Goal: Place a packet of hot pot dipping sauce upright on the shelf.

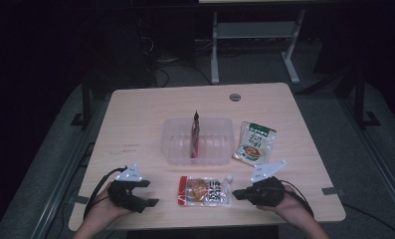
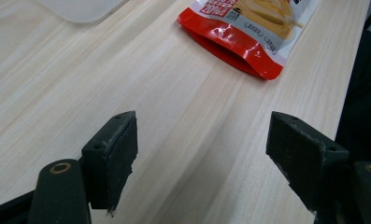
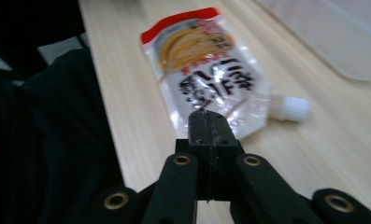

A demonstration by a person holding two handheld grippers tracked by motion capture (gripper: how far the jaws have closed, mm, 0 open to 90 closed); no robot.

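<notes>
Jaws of the left gripper [image 1: 146, 193] stand wide apart and empty; those of the right gripper [image 3: 207, 122] are pressed together on nothing, their tips just short of the spouted pouch [image 1: 205, 191] lying flat on the tabletop [image 1: 135, 114] between the two. That pouch looks soft, glossy and likely slippery; its red sealed edge or capped spout offers the firmest hold. Beyond it, the clear plastic bin [image 1: 175, 149] holds one packet standing on edge, apparently reddish. A green pouch [image 1: 255, 143] lies just beside the bin.
</notes>
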